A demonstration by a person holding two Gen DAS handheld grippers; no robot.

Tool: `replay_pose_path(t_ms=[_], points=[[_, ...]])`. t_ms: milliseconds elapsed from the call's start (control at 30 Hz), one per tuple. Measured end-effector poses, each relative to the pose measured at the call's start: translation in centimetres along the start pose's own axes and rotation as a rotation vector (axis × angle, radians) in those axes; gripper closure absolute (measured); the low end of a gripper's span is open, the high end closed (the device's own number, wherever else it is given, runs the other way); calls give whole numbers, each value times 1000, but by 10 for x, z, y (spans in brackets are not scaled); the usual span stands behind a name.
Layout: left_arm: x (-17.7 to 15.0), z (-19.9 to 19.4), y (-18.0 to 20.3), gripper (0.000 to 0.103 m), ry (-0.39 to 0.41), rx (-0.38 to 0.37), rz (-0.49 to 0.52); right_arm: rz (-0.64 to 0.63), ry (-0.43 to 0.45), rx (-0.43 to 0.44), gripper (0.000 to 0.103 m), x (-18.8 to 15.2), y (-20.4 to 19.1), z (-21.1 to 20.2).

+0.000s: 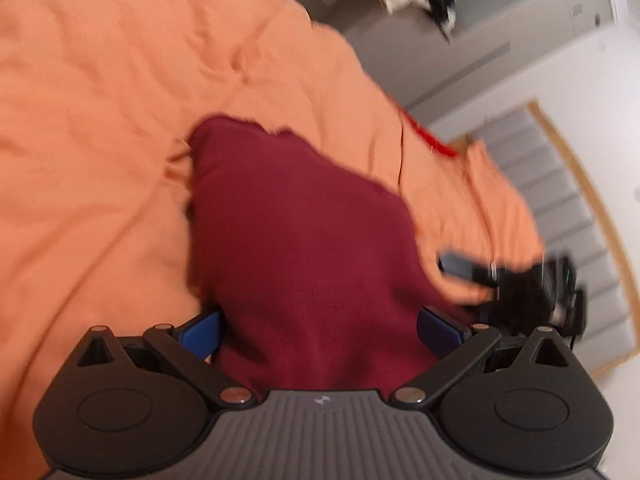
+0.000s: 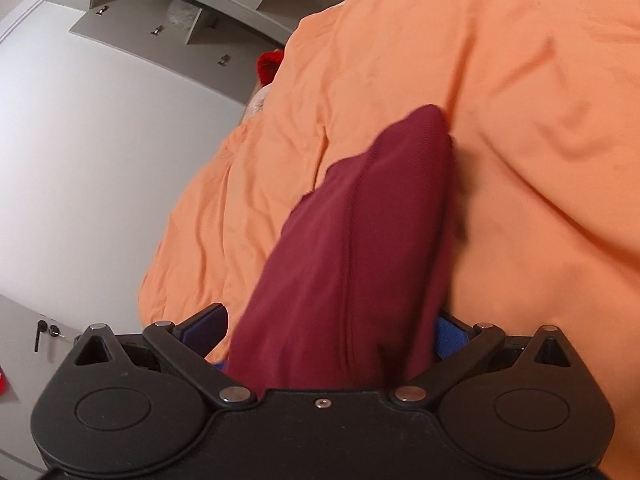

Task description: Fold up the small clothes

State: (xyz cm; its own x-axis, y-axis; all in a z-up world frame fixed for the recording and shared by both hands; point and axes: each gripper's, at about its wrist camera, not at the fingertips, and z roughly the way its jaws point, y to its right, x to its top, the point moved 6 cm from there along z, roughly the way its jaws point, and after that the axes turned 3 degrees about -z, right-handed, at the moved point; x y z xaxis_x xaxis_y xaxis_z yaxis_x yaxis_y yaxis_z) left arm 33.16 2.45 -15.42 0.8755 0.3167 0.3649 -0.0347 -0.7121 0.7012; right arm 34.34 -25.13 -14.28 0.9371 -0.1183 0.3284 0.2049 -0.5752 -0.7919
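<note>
Fig.: maroon garment [image 1: 304, 240] hangs over orange bedcover [image 1: 100, 100], draping btwn blue pads of left gripper [image 1: 320, 336] & right gripper [image 2: 332, 336], grip state of both can't be told w/ tips hidden; risk: cloth slips, fold skews.

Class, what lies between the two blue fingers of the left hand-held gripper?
Dark red knit garment fills that gap, draped over the orange bedsheet; left wrist view.

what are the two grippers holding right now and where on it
Both hold the same dark red garment. The left gripper and the right gripper each have a part of the cloth between their jaws; which part is hidden.
</note>
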Motion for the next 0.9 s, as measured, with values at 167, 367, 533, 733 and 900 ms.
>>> replay_pose_path(t_ms=[167,367,533,733,900], points=[[-6,4,18,41,48,62,140,-101,-32,-72,52,6,4,29],[-10,-25,55,70,165,74,258,-218,31,-81,65,7,-16,8],[-9,-56,112,70,250,-19,333,-291,178,-38,65,22,-53,-53],[-23,-49,151,69,259,-48,364,-318,229,-70,65,30,-64,-121],[-52,-7,113,53,188,110,316,-246,209,-162,47,9,-8,-109]])
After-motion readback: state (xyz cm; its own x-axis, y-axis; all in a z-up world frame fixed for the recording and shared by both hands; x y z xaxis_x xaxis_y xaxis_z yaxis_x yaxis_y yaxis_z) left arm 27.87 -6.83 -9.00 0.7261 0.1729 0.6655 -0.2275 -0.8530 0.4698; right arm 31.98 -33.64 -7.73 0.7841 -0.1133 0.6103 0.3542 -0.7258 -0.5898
